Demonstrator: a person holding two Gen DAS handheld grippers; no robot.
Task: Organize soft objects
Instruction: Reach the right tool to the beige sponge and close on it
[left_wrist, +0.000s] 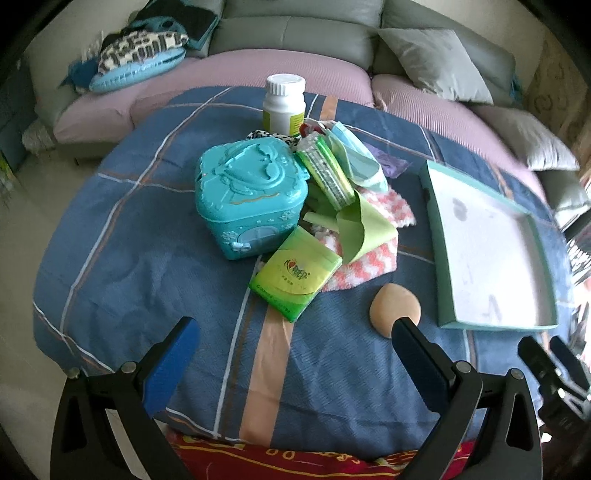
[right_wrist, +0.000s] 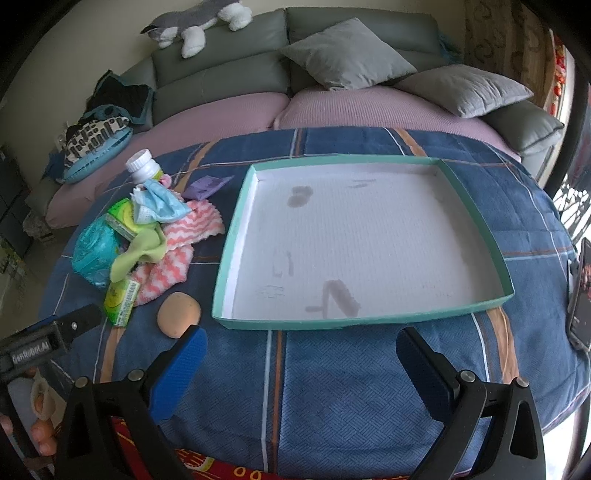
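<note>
A pile sits on the blue plaid cloth: a pink-and-white fuzzy cloth (left_wrist: 364, 264) (right_wrist: 184, 229), a light green cloth (left_wrist: 364, 225) (right_wrist: 142, 249), a blue face mask (left_wrist: 356, 158) (right_wrist: 164, 201), green tissue packs (left_wrist: 295, 275) (right_wrist: 120, 302) and a purple packet (right_wrist: 207, 186). A tan round puff (left_wrist: 395, 308) (right_wrist: 179, 314) lies apart in front. An empty teal-rimmed white tray (left_wrist: 432, 236) (right_wrist: 236, 236) lies to the right. My left gripper (left_wrist: 295, 332) is open, near the puff. My right gripper (right_wrist: 301, 341) is open, before the tray.
A teal plastic box (left_wrist: 249, 199) (right_wrist: 92, 258) and a white bottle (left_wrist: 284, 105) (right_wrist: 144, 166) stand by the pile. A phone (right_wrist: 581, 295) lies at the table's right edge. A sofa with grey cushions (right_wrist: 347, 55) lies behind.
</note>
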